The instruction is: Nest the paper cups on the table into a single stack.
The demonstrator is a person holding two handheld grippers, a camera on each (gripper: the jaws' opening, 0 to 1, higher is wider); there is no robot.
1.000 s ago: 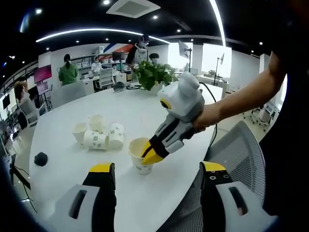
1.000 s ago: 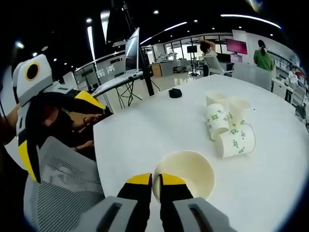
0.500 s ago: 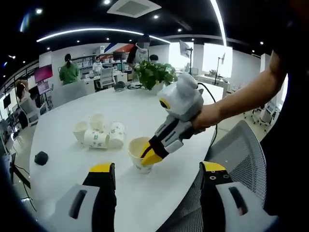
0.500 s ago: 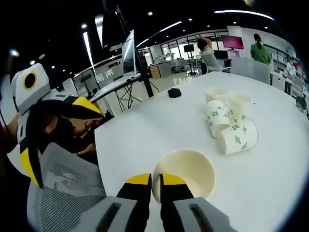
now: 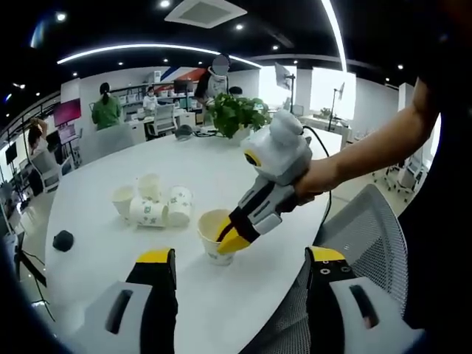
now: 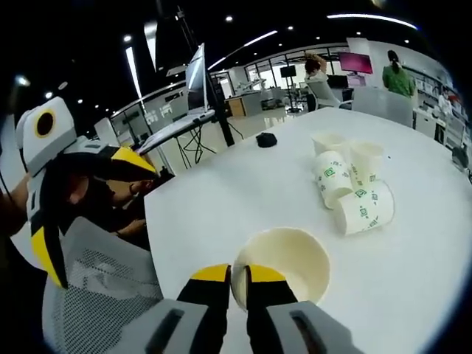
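progress: early, we are judging | right gripper [image 6: 234, 276] clamping the rim of the upright white paper cup [image 6: 284, 258] | left gripper [image 5: 240, 259] idling, jaws apart | nesting nothing yet: loose cluster of printed paper cups [image 6: 345, 184] waiting on the white round table [image 6: 221, 199]

I saw an open office under a dark ceiling with strip lights [image 5: 333, 29]. A potted plant [image 5: 233, 113] stood at the white table's [image 5: 96, 243] far edge, and a grey mesh chair [image 5: 369, 236] sat at its near edge.
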